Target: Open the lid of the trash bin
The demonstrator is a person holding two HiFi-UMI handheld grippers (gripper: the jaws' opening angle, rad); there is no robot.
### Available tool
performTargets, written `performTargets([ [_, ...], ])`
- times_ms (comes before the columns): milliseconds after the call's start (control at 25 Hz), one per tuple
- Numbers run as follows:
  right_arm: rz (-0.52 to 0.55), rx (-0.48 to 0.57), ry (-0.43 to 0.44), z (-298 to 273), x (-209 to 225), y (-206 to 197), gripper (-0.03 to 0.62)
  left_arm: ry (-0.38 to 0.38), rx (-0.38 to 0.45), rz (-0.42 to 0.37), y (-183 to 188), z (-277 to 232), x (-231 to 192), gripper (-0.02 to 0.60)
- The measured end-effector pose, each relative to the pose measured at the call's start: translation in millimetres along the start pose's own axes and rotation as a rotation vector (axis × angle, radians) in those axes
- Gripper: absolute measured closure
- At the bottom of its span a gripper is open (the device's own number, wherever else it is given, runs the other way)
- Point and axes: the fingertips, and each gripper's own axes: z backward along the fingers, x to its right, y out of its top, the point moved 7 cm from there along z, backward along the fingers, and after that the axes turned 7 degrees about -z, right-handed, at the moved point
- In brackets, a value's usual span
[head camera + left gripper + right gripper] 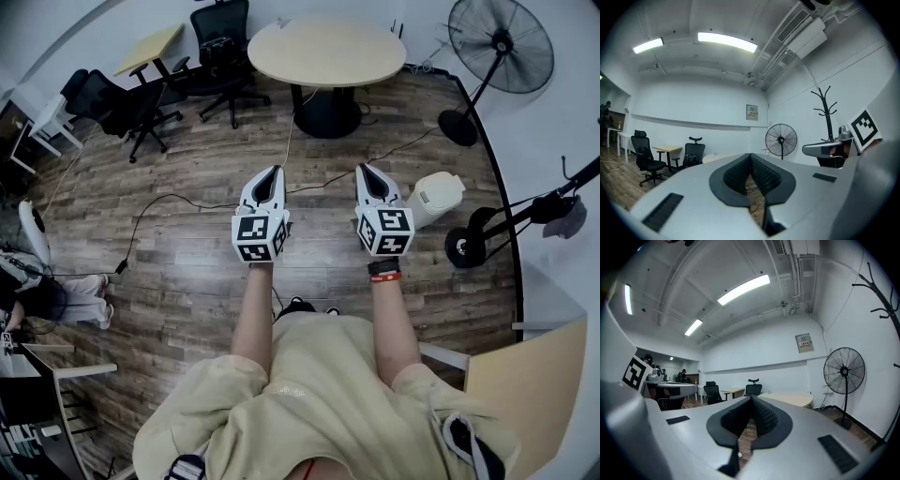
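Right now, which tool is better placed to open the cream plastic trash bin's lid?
Right. The right tool appears nearest the cream plastic trash bin; the left tool is farther, with the right one between. Both are shut and empty.

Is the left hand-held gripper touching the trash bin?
Apart. Head view shows the left hand-held gripper and trash bin separated by floor and the right hand-held gripper.

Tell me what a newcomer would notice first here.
The left gripper and right gripper are held out side by side over the floor, both shut and empty. Just right of the right gripper stands the closed white bin; beyond are a round table and a fan.
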Motion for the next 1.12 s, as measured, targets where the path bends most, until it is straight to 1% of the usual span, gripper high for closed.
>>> performTargets([
  [120,0.005,-0.002,0.025,-0.3,5.4,-4.9,0.579,0.014,0.016,0.011,-4.5,1.4,10.0,0.558],
  [240,-0.008,-0.004,0.033,-2.7,10.4,-8.1,0.579,0.005,0.012,0.006,-8.8,-0.8,15.0,0.558],
  [400,-0.034,0.002,0.034,-14.6,15.9,-11.0,0.579,0.006,0.0,0.011,-15.8,-13.0,8.8,0.558],
  [560,-0.048,0.003,0.03,-46.0,23.0,-20.7,0.579,-0.028,-0.008,0.026,-29.1,-45.5,-7.4,0.558],
  [680,-0.051,-0.009,0.021,-82.9,30.9,-27.5,0.579,-0.055,0.002,0.034,-39.8,-81.1,-26.3,0.558],
  [800,-0.057,-0.011,0.01,-122.3,45.5,-24.2,0.579,-0.077,0.009,0.06,-45.8,-128.9,-43.5,0.558],
  [880,-0.064,-0.005,-0.009,-149.3,58.6,-20.5,0.579,-0.107,0.015,0.071,-47.1,-165.0,-53.2,0.558],
  [1120,-0.104,-0.004,-0.145,-215.9,114.8,-15.5,0.579,-0.224,0.008,0.069,-46.0,-267.5,-67.2,0.558],
])
